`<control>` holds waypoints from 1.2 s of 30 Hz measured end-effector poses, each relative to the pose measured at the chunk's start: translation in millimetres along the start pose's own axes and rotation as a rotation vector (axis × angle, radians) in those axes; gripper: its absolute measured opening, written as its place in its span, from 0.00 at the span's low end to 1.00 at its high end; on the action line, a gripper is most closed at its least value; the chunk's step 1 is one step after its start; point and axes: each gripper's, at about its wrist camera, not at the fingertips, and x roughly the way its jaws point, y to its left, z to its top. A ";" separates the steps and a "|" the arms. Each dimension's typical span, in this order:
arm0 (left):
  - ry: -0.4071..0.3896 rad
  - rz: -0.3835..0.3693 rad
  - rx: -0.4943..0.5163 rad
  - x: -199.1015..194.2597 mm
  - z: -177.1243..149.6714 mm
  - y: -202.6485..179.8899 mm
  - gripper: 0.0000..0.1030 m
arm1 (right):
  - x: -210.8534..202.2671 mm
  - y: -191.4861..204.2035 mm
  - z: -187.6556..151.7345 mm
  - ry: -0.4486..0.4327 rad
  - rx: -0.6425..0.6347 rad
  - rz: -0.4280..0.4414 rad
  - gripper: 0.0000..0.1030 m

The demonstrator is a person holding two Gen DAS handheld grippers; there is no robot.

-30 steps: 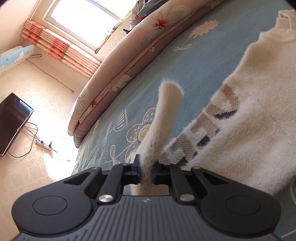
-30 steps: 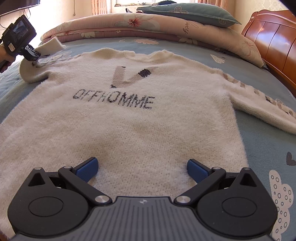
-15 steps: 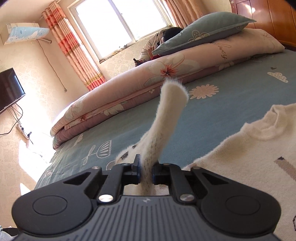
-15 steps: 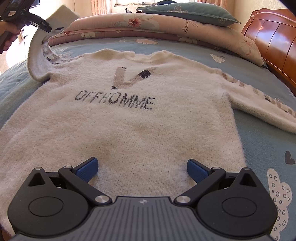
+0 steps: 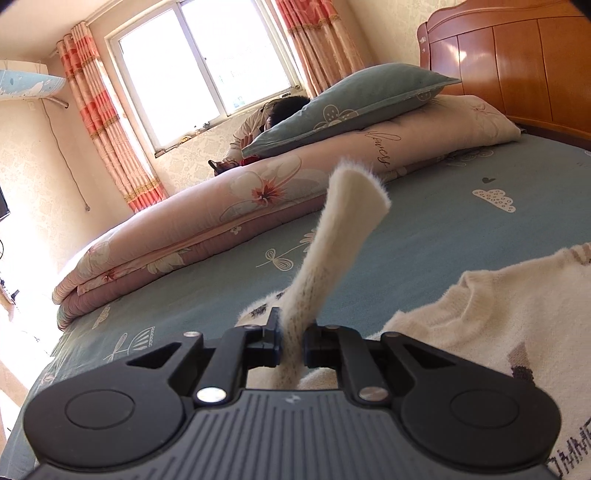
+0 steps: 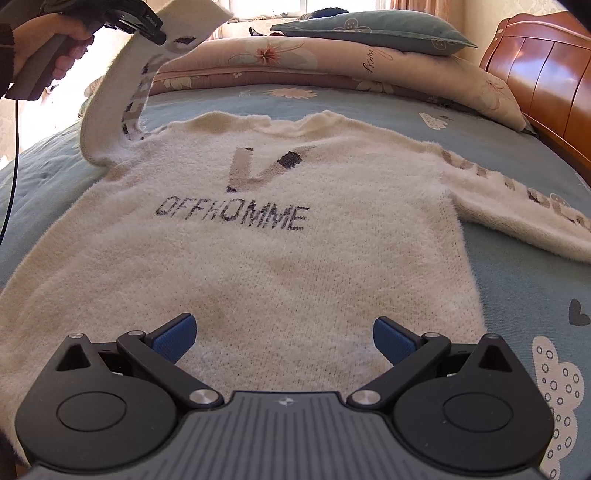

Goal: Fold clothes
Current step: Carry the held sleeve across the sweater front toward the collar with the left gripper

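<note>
Now, our left gripper (image 5: 293, 341): jaws pinched narrow on the sweater's sleeve (image 5: 332, 251), whose cuff end stands up past the fingers; in the right wrist view we see this gripper (image 6: 147, 27) raised above the bed, gripped by a hand (image 6: 55, 48).

Our right gripper (image 6: 284, 338): blue pads (image 6: 173, 338) spread wide, nothing between them, hovering over the sweater's lower hem.

Sweater (image 6: 258, 240): cream and fuzzy, lying front up and flat on the bedsheet (image 6: 517, 280), printed with a large V and "OFFHOMME"; neckline points toward the far side of the bed.

Sleeves, counted: two. One is lifted in an arch from the shoulder up to our left gripper (image 6: 114, 110); the other (image 6: 517, 206) lies out flat on the sheet to the right.

Around: a rolled floral quilt (image 6: 332, 70) runs along the far edge of the bed, well apart from the sweater, with one blue-grey pillow (image 6: 373, 29) on top of it. A wooden headboard (image 6: 546, 74) stands at the right. A window (image 5: 199, 62) with striped curtains (image 5: 103, 122) is behind the quilt.

In the way: nothing lies on the sweater's body; a person (image 5: 273, 118) rests beyond the quilt by the window, partly hidden behind the pillow.

Cable: one dark lead (image 6: 14, 155) hangs down from our left gripper's handle.
</note>
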 end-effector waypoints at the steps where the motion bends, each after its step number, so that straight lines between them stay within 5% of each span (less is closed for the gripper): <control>1: -0.004 -0.007 0.006 -0.4 0.5 -6.0 0.09 | -0.4 -0.4 0.1 -0.001 0.001 0.001 1.00; 17: 0.015 -0.143 0.130 8.6 -16.9 -89.7 0.09 | -0.1 -4.1 1.1 -0.002 0.018 -0.005 1.00; 36: 0.086 -0.202 0.237 37.3 -50.5 -157.5 0.09 | -1.1 -11.7 1.6 -0.006 0.056 0.001 1.00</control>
